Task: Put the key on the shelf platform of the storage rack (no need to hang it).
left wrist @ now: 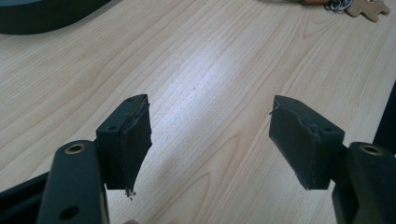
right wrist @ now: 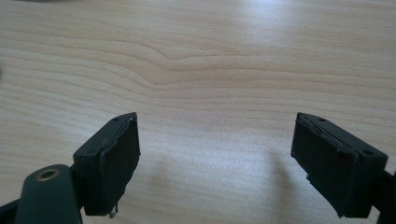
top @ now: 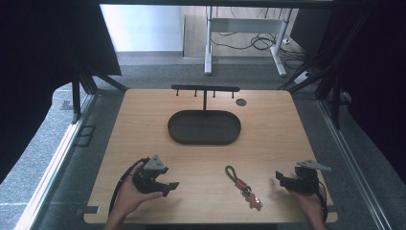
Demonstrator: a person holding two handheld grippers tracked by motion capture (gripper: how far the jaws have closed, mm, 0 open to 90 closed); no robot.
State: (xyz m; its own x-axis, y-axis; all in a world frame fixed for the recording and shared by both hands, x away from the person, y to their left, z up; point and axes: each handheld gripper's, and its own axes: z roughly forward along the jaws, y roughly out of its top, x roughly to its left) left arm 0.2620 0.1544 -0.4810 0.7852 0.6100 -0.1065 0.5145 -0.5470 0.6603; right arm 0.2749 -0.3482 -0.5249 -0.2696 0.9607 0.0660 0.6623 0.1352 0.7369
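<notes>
wooden table (top: 143,115), grey carpet (top: 143,72), black tray (top: 204,127)

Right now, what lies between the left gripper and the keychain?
Bare wood. In the high view, nothing sits on the table between the left gripper and the keychain.

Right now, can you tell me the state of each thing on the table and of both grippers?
Left gripper: open, holding nothing.
Right gripper: open, holding nothing.
Keychain: lying flat on the table, between the grippers, untouched.
Black tray: empty.
Hook rack: upright behind the tray, nothing hanging.
</notes>
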